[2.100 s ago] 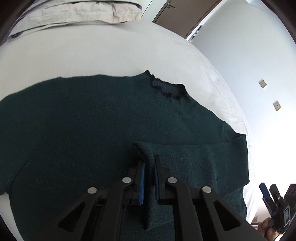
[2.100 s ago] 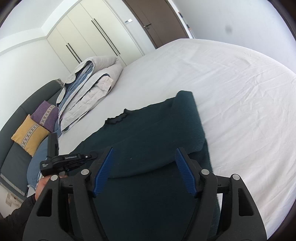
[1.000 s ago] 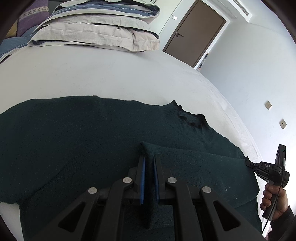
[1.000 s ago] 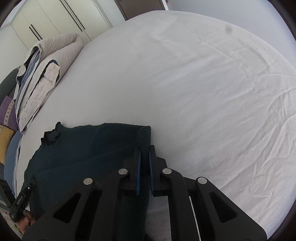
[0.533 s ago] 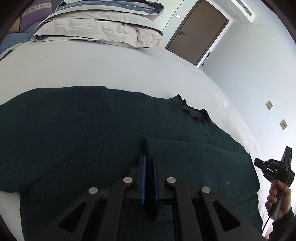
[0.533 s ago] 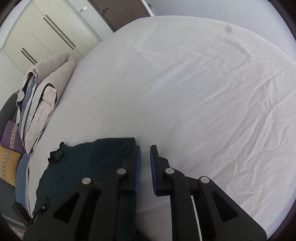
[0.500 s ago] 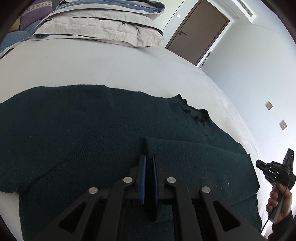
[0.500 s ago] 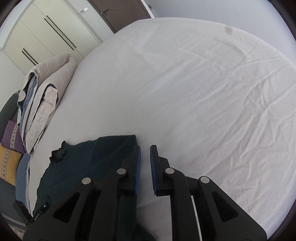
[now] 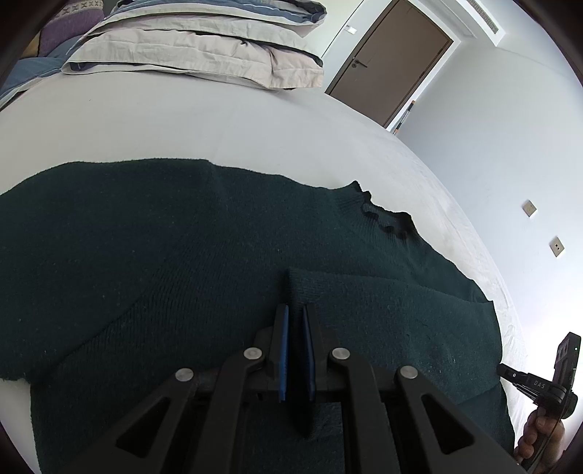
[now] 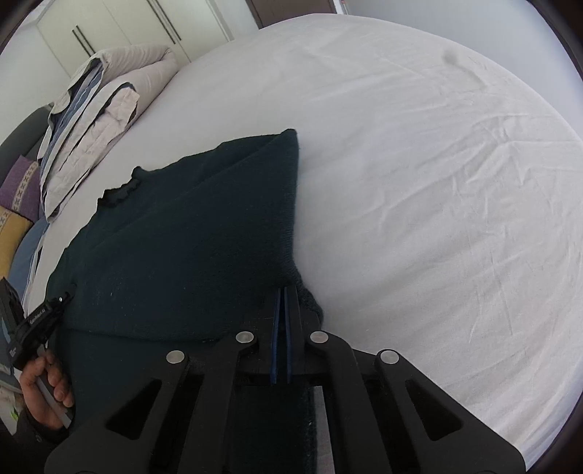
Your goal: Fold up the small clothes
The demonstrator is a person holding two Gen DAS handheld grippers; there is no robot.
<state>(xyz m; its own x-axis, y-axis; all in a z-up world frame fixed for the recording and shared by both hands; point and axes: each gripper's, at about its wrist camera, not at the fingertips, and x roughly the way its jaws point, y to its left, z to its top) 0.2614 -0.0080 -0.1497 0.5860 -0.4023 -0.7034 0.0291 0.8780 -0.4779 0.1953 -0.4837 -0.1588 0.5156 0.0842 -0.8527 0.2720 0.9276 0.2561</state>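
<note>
Dark green knit, a small sweater [image 9: 182, 255], lies spread on the white bed sheet [image 9: 182, 124], its frilled neckline [image 9: 386, 218] turned toward the side of the bed nearest the brown door [image 9: 390, 62]. One sleeve [image 9: 382, 302] is folded across the body of the garment, with its cuff end near the middle. In the left wrist view, the left hand-held gripper [image 9: 294, 350] is clamped on that cuff end: a ridge of dark knit stands between the blue pads [image 9: 283, 350], which sit close together with only the fabric between them. In the right wrist view, the sweater's folded side [image 10: 204, 233] runs along a straight edge, white sheet lying bare beyond it. The right hand-held gripper [image 10: 281, 328] sits at the near end of this edge, its blue pads brought fully together after just closing; dark knit bunches right at its fingertips, but whether any fabric is pinched between them cannot be told. Each view catches the other gripper's handle held in a hand: the right hand [image 9: 539, 434] at the lower right margin of the left view, the left hand [image 10: 43, 386] at the lower left margin of the right view. Folded beige and blue bedding [image 9: 204, 43] is stacked at the far end of the bed. White wardrobe doors [image 10: 120, 25] stand behind it.
</note>
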